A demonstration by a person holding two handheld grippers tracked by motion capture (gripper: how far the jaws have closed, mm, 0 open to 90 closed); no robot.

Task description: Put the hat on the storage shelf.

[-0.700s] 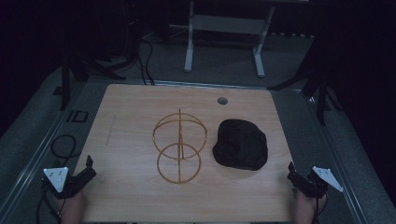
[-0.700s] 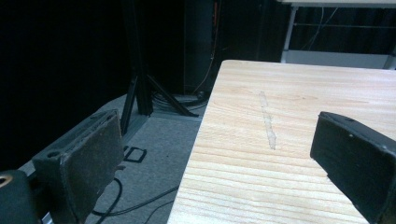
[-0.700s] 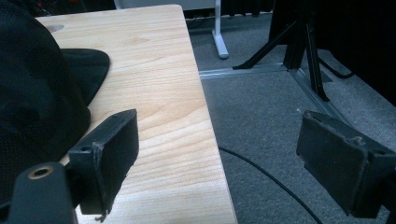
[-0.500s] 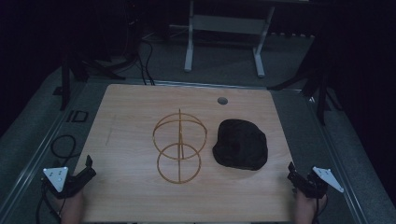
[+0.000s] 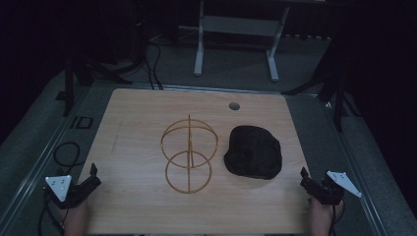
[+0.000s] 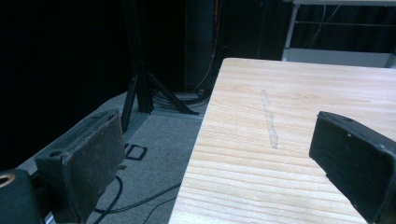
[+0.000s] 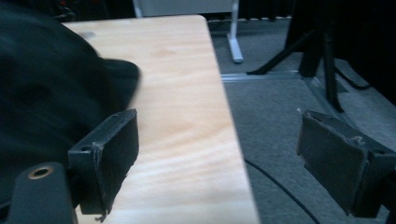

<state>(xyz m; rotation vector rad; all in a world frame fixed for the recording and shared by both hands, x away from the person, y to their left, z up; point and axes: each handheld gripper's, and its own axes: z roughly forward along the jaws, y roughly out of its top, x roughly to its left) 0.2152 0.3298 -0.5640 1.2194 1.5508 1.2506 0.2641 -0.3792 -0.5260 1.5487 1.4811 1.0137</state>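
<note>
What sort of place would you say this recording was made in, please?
Probably a lab or studio set up for recording, not a home. A bare wooden table stands on grey carpet amid dark stands and trailing cables, and holds just a wire frame and a black cloth bundle.

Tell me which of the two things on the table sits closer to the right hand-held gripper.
The black cloth bundle. It lies toward the table's right side, nearer the right hand-held gripper, while the gold wire frame stands at the middle, to the bundle's left.

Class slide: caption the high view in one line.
Wire stand beside black cloth on wooden table; both tools open at near corners.
</note>
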